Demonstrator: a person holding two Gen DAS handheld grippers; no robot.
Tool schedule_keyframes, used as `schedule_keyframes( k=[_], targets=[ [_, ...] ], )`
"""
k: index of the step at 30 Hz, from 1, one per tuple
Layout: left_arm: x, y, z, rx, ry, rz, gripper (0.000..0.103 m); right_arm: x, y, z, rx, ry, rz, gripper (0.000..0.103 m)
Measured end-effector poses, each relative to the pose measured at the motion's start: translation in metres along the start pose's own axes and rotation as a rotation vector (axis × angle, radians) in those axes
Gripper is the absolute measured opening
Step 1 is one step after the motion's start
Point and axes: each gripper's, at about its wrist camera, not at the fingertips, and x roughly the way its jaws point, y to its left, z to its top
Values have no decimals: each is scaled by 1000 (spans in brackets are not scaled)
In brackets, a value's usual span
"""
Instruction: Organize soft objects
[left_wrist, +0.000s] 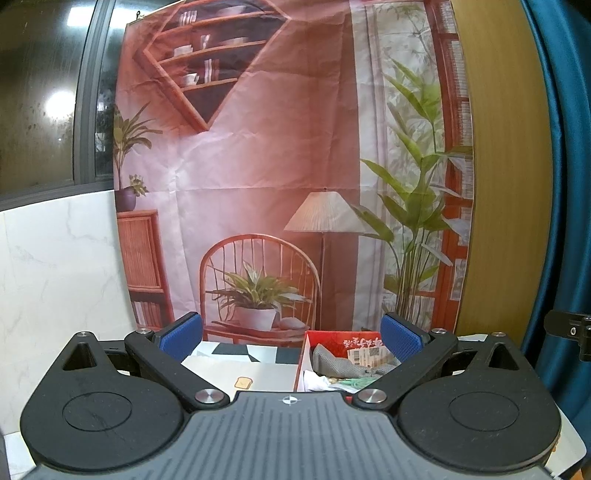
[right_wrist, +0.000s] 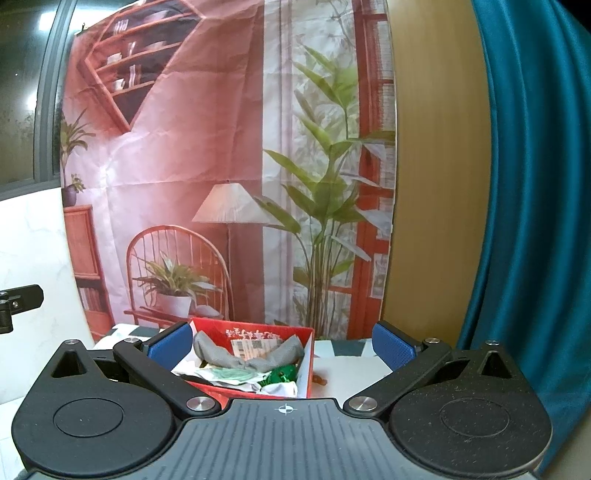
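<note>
A red cardboard box stands on the table, holding a grey cloth, green items and white fabric. The same red box shows low in the left wrist view, with the grey cloth inside. My left gripper is open and holds nothing; the box sits ahead toward its right finger. My right gripper is open and holds nothing, raised in front of the box, which shows between its blue pads.
A printed room backdrop hangs behind the table. The tablecloth has black, white and grey patches. A small brown object lies right of the box. A blue curtain hangs on the right.
</note>
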Motion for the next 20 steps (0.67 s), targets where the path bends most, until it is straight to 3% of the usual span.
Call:
schedule_keyframes(
  k=[20],
  targets=[
    [3,-2,-3,-4,23,-18,103,1,-1,0,3,1,1,103]
  ],
)
